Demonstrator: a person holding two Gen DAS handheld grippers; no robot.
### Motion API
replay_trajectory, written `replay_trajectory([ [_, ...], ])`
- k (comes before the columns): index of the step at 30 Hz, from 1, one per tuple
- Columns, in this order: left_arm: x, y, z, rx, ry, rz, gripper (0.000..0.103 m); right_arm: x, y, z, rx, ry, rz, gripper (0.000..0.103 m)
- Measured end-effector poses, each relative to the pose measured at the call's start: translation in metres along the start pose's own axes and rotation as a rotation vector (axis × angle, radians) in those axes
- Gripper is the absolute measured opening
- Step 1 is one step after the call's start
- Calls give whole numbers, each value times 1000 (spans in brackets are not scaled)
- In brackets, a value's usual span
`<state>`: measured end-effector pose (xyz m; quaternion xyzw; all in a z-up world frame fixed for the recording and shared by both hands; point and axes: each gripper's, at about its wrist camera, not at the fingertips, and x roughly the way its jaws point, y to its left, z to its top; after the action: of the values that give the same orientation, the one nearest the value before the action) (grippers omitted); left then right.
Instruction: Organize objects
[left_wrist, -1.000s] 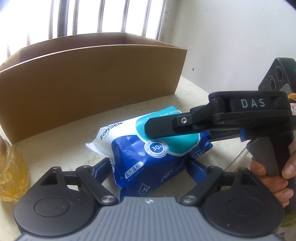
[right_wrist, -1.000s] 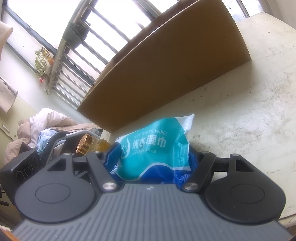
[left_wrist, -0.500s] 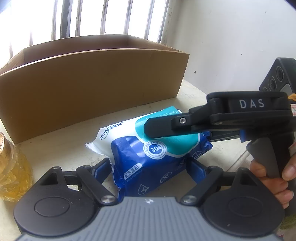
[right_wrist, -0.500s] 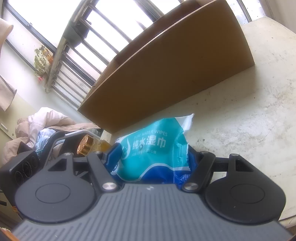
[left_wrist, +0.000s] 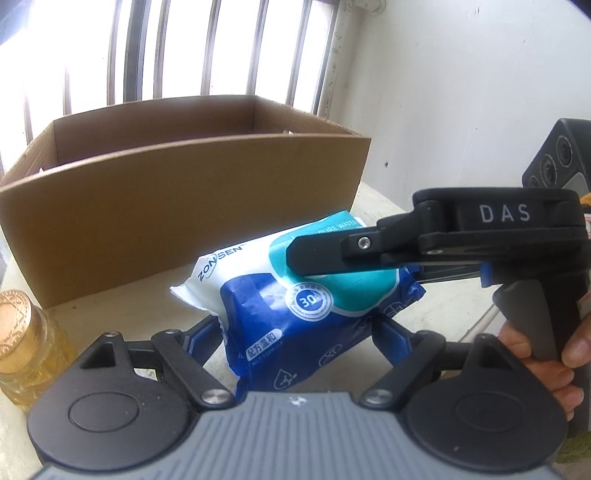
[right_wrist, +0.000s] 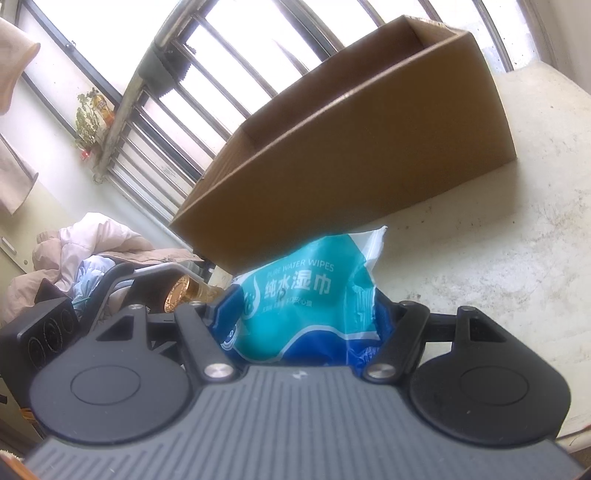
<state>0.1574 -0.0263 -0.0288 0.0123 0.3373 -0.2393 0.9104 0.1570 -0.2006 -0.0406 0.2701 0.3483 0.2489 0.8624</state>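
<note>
**Left wrist view: wipes pack clamped from two sides before the box**

Left wrist view shows the pale tabletop carrying an open cardboard box under the barred window. In front of it the wipes pack is tilted, long axis running from its white sealed end at the left toward the right. The right hand-held gripper pinches its teal end from the right; the left hand-held gripper clamps its blue near end. An amber bottle stands left.
</note>
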Motion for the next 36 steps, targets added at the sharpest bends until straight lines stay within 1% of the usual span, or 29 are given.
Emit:
replay_trajectory([
  [7, -23, -9, 40, 34, -101, -1, 89, -33, 31, 27, -96, -98, 2, 69],
  [12, -34, -21, 72, 66, -161, 13, 89, -57, 46, 55, -152, -170, 10, 69],
  [14, -36, -24, 86, 77, -178, 24, 89, -65, 51, 66, -169, -193, 17, 69],
  [17, -51, -29, 92, 89, -203, 38, 89, -73, 56, 82, -189, -219, 30, 69],
  [23, -45, -27, 125, 100, -232, 64, 89, -80, 64, 113, -227, -251, 44, 69],
  [26, -41, -25, 139, 104, -236, 79, 89, -78, 65, 130, -228, -260, 54, 70],
  [30, -29, -16, 155, 99, -217, 100, 90, -68, 62, 151, -212, -260, 64, 70],
  [34, -11, 0, 170, 66, -161, 108, 90, -42, 58, 177, -187, -223, 63, 70],
  [36, 3, 13, 179, 32, -111, 102, 90, -28, 53, 189, -170, -194, 57, 70],
])
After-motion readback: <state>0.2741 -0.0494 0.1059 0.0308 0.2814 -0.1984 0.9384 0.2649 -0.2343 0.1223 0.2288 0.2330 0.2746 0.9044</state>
